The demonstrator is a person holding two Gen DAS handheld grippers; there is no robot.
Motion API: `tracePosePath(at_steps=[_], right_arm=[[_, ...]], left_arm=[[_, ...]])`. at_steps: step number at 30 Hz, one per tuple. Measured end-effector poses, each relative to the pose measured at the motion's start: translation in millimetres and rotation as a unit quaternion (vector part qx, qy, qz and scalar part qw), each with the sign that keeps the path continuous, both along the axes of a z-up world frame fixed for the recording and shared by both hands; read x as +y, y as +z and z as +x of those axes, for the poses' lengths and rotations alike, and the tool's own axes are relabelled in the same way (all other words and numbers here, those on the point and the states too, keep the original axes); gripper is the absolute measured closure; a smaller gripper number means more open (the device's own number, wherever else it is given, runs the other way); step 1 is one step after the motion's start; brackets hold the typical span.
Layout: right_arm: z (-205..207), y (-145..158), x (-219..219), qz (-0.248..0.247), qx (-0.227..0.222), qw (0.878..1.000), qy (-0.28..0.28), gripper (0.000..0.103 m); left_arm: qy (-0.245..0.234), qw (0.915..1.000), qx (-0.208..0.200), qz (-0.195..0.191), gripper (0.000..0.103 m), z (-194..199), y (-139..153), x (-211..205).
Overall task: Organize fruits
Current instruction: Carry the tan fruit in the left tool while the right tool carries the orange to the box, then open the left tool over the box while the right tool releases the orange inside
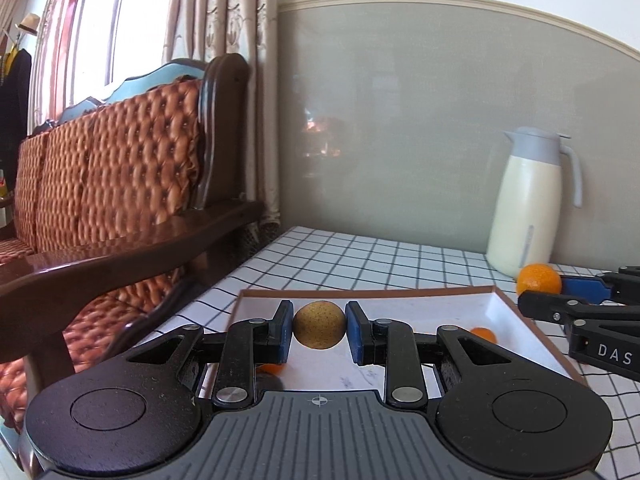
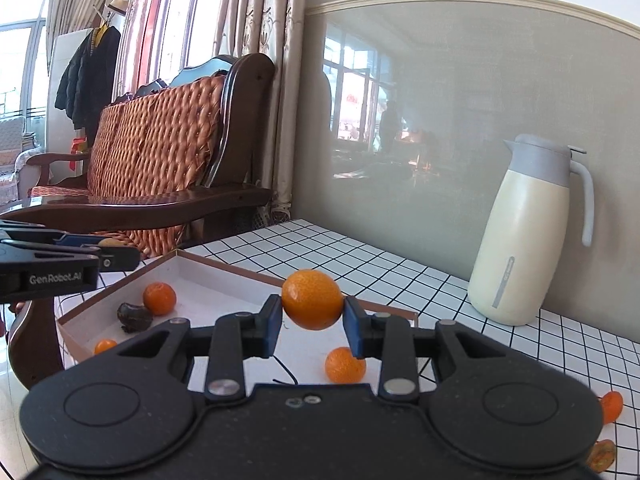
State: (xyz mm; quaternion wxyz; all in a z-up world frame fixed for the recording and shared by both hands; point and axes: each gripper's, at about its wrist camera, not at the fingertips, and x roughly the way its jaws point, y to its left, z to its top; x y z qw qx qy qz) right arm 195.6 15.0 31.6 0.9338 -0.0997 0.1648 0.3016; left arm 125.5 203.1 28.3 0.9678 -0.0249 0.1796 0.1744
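Fruit is going into the tray, and both grippers are loaded, so the step in hand looks like delivery. The left gripper pinches a brownish pear between its blue pads, held above the tray's white floor near the left side. The right gripper clamps an orange the same way, raised over the tray's near right part; in the left view that orange sits beyond the tray's right corner, by the jug.

Inside the tray lie small oranges and a dark fruit; more oranges wait on the checked cloth.

Next, I judge, each gripper must lower over bare tray floor and spread its jaws gently, since round fruit will roll. Both tools point level, forward towards the wall, with the left one crossing the right view's left edge.
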Motion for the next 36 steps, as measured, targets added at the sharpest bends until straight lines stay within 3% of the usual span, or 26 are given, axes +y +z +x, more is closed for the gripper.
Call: tracePosePath(at_steps=[15,25,32,34,35,36], right_arm=[[38.5,-6.6,15.8,0.022,0.016,0.999,-0.026,0.079],[65.8,-15.4,20.0,-0.003,0.024,0.999,-0.026,0.079],[94.1,-22.1,21.5,-0.012,0.063,0.998,-0.029,0.078],[105.2,-28.3,25.8,-0.041,0.086,0.995,-0.032,0.077],[105.9,-30.7,24.1,-0.040,0.076,0.995,-0.046,0.072],[104.5,-31.1,20.5,-0.034,0.063,0.995,-0.064,0.044]], left_arm=[[0.014,0.9997,0.019,0.006,0.074,40.4,-7.0,35.8],[0.010,0.9996,0.028,0.000,0.074,77.8,-15.4,45.0],[0.025,0.9985,0.049,0.002,0.074,105.9,-23.0,53.7],[0.024,0.9974,0.068,-0.003,0.074,114.2,-29.2,54.6],[0.025,0.9971,0.072,-0.005,0.074,116.3,-32.3,53.8],[0.030,0.9972,0.069,-0.003,0.071,115.6,-32.8,52.0]])
